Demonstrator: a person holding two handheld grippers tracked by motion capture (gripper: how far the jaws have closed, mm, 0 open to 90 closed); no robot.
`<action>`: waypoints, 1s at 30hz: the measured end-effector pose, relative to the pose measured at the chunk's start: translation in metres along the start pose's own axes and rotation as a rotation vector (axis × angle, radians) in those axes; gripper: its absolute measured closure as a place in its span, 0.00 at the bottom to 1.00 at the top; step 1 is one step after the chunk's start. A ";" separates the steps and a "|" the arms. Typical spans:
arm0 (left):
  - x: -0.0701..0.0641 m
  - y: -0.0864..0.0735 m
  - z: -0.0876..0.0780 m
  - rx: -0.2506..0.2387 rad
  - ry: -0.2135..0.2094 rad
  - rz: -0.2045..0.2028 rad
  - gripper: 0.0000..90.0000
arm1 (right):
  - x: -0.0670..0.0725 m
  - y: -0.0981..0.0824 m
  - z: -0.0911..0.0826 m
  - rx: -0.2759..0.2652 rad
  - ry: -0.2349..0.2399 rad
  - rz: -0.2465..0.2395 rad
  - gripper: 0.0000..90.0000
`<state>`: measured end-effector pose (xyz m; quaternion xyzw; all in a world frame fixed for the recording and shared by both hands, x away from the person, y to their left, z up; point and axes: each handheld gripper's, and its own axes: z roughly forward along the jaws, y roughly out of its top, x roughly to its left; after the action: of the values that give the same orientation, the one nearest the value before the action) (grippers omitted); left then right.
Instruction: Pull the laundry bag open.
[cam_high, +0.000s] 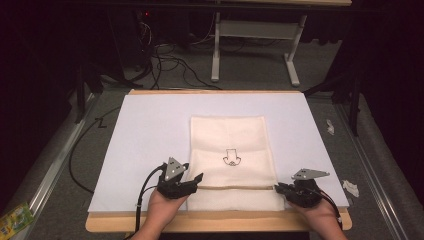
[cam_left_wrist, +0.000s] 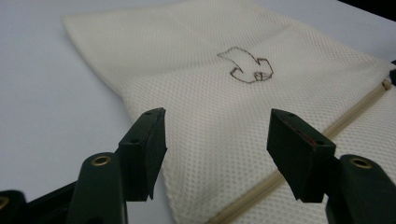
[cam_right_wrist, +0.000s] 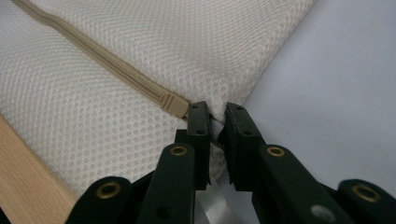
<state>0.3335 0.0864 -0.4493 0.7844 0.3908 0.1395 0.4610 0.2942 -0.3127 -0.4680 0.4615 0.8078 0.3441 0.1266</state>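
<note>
Right gripper view: right gripper (cam_right_wrist: 216, 140) clamps mesh laundry bag (cam_right_wrist: 140, 51) edge beside zipper (cam_right_wrist: 107, 65) end; left gripper (cam_left_wrist: 217, 144) released over bag. Zipper closed, likely unzipping pending.

This looked like a lab or recording workspace: a wooden table (cam_high: 220, 221) covered by a white sheet (cam_high: 150, 130), cables (cam_high: 170, 62) trailing over grey carpet, a white desk frame (cam_high: 260, 35) behind, dark surroundings.

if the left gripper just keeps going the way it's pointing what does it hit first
Most likely the mesh bag. The left gripper stands open over its left edge, aimed across the fabric toward the zipper. Whether it would land before or on the zipper is unclear.
</note>
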 end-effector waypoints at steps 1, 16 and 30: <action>-0.001 0.001 0.003 -0.003 -0.015 -0.021 0.42 | 0.000 0.001 -0.001 -0.006 -0.001 -0.006 0.93; -0.087 0.027 0.061 0.036 -0.283 0.086 0.61 | 0.005 0.010 -0.012 -0.108 -0.019 -0.030 0.93; -0.130 0.029 0.115 0.065 -0.333 0.008 0.81 | 0.007 0.013 -0.018 -0.158 0.007 -0.021 0.93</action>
<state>0.3288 -0.0885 -0.4684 0.8128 0.3103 -0.0036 0.4931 0.2900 -0.3103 -0.4455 0.4406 0.7832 0.4071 0.1636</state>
